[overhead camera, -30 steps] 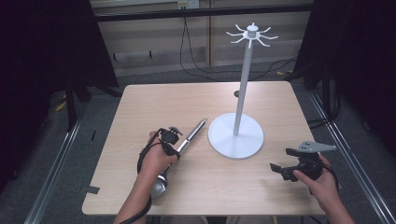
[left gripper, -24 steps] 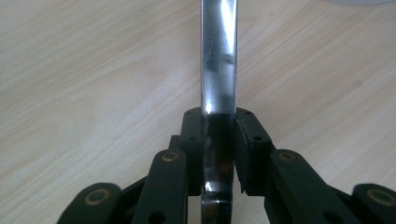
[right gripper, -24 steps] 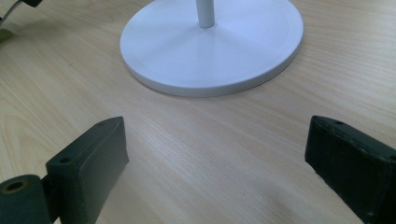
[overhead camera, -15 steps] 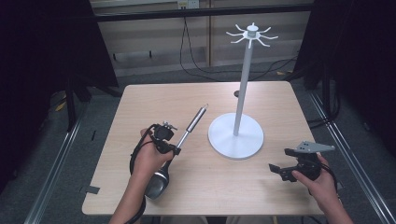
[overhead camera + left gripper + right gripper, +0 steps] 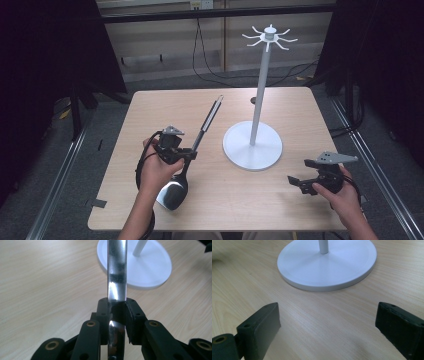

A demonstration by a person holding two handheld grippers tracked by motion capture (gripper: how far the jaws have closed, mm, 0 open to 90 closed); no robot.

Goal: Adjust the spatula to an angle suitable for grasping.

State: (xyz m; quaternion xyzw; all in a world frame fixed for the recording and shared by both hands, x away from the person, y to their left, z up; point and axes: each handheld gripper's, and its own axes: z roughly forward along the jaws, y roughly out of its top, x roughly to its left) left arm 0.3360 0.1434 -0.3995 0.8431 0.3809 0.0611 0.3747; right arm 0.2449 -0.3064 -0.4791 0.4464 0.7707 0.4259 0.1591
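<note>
Pale wood table (image 5: 165,107); grey floor (image 5: 95,125); dark surrounds.

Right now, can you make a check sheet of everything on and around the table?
Surface: wooden table, bare wood in good order.
Job's things: metal ladle, its handle running toward the white hook stand; stand upright.
Clutter: a small dark spot on the far edge; too small to tell.
Grippers: left claw shut on the ladle handle; right claw open, nothing between its jaws.
Cables: black cables on the floor beyond the table.
Surroundings: dark curtains, grey floor.
</note>
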